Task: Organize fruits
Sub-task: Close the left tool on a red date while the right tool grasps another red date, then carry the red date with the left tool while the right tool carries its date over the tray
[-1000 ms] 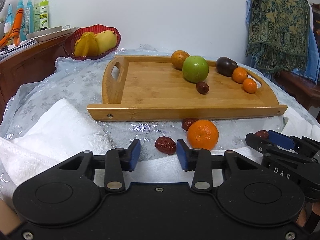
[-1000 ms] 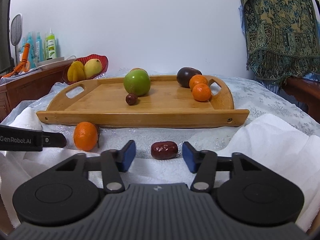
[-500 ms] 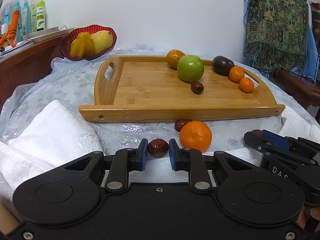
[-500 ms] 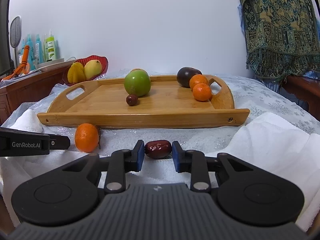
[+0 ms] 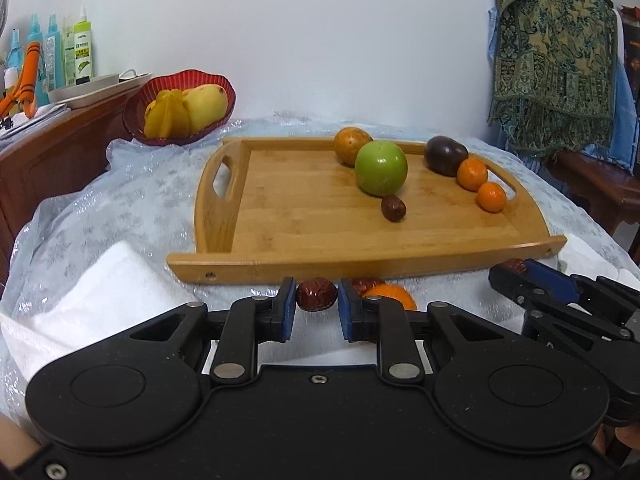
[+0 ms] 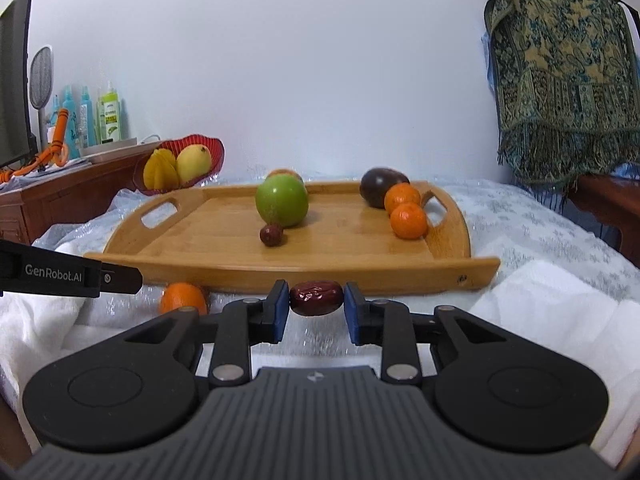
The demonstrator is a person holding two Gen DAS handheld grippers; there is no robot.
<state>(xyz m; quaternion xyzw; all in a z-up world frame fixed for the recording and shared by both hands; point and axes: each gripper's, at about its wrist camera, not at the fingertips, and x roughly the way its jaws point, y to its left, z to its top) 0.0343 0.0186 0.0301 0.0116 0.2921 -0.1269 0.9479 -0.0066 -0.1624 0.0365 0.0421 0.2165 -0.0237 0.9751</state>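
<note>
Black left gripper (image 5: 317, 307), blue pads (image 5: 286, 311), silver screws.

loose tangerine (image 5: 394, 296): lower half hidden behind left gripper (image 5: 317, 312)
bottle labels (image 5: 78, 56): too small to read
scarf (image 6: 560, 80): cut off at right edge

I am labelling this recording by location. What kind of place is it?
Probably a home living or dining room: a dark wooden sideboard with spray bottles, a patterned green shawl hanging up, and a table under a silvery cloth.
</note>
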